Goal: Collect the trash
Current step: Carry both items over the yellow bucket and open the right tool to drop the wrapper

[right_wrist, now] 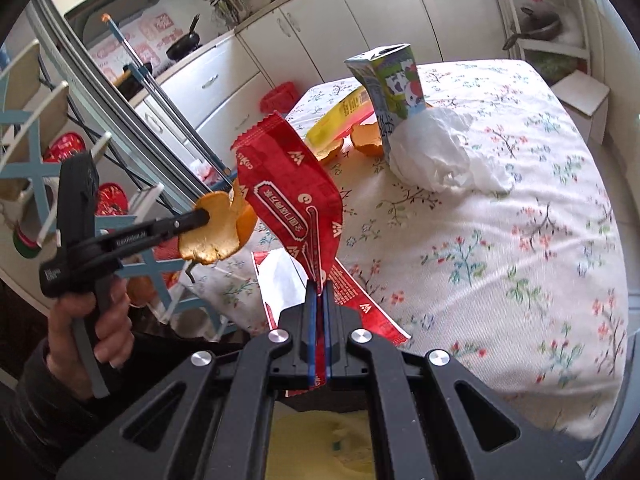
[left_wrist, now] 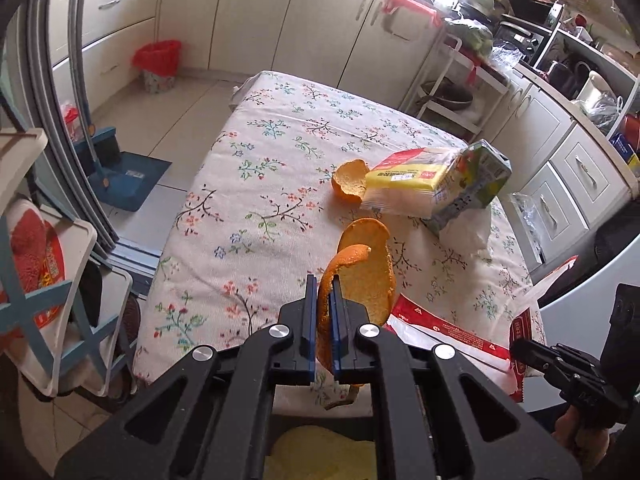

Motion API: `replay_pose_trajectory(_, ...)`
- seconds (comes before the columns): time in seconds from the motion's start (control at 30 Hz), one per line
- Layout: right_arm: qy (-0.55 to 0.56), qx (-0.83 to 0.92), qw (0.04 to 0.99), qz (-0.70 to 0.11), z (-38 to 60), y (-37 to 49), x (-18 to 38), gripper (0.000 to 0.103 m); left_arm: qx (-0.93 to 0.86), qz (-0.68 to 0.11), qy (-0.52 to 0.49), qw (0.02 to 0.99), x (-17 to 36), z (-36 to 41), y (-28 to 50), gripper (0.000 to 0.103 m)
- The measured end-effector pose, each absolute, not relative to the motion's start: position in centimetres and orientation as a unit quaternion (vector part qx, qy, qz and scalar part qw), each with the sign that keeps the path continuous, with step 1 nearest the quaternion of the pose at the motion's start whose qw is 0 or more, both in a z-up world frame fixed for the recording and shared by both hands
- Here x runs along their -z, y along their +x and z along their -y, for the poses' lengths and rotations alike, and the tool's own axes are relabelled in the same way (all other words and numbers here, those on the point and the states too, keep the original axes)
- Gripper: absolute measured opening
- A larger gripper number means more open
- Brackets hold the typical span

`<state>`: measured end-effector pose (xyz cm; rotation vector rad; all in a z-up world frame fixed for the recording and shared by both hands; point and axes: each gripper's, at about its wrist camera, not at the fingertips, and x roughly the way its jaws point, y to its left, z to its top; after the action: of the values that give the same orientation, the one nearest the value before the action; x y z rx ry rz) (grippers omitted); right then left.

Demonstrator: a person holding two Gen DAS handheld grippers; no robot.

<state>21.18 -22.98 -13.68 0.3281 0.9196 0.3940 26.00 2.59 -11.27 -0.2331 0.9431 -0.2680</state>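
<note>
Left gripper point(left_wrist: 324, 292) clamps an orange peel point(left_wrist: 368, 264), lifted above the table point(left_wrist: 224, 200). Right gripper point(right_wrist: 319, 292) pinches a red wrapper point(right_wrist: 292, 184). Milk carton point(right_wrist: 394, 80), crumpled tissue point(right_wrist: 440, 156), yellow packet point(left_wrist: 400, 184) and more peel point(left_wrist: 350, 180) crowd the far side; red-lined bin point(left_wrist: 158, 64) on the floor beyond.

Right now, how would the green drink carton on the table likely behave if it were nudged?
The drink carton already leans against the crumpled white bag, so it would probably tip. Its top looks opened, so it is likely light and slides easily on the floral tablecloth.
</note>
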Motion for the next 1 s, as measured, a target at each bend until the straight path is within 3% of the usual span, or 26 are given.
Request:
replay_pose_trajectory(0.57, 0.25, -0.215, 0.829, -0.452, 23.1, 13.7, 15.5, 0.004, 0.135, -0.433, -0.089, 0.887, 10.8, -3.2, 18.5, 0.005)
replay_pose_trajectory(1.0, 0.095, -0.223, 0.799, -0.55, 16.6, 9.6, 19.0, 0.004, 0.146, -0.44, -0.071, 0.883, 11.3, -2.9, 14.5, 0.005)
